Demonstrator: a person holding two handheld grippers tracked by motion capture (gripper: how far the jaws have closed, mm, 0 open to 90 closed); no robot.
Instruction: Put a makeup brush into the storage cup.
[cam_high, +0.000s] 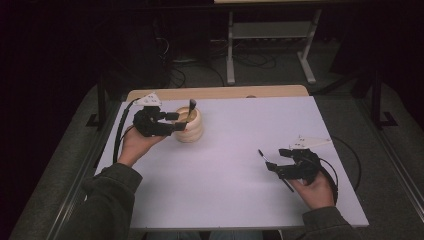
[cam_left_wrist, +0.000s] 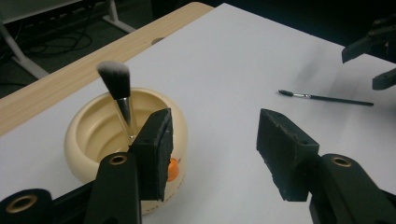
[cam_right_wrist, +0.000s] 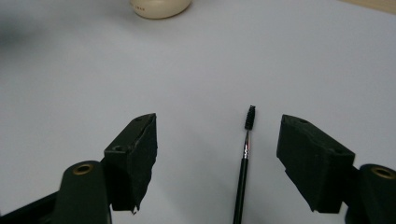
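The left tool (cam_left_wrist: 212, 154) stood wide and empty just beside the cream pot (cam_left_wrist: 88, 135) holding the powder brush (cam_left_wrist: 116, 86). The right tool (cam_right_wrist: 217, 161) gaped around the thin brush (cam_right_wrist: 246, 154) lying on the table (cam_high: 225, 150).

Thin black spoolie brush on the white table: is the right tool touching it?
Apart. The right gripper view shows the thin black spoolie brush lying between the right tool's open jaws, with bare table either side.

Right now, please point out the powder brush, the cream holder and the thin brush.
powder brush (cam_left_wrist: 115, 78), left gripper view, on its bristle head
cream holder (cam_left_wrist: 88, 122), left gripper view, on its inner wall
thin brush (cam_right_wrist: 250, 116), right gripper view, on its tip
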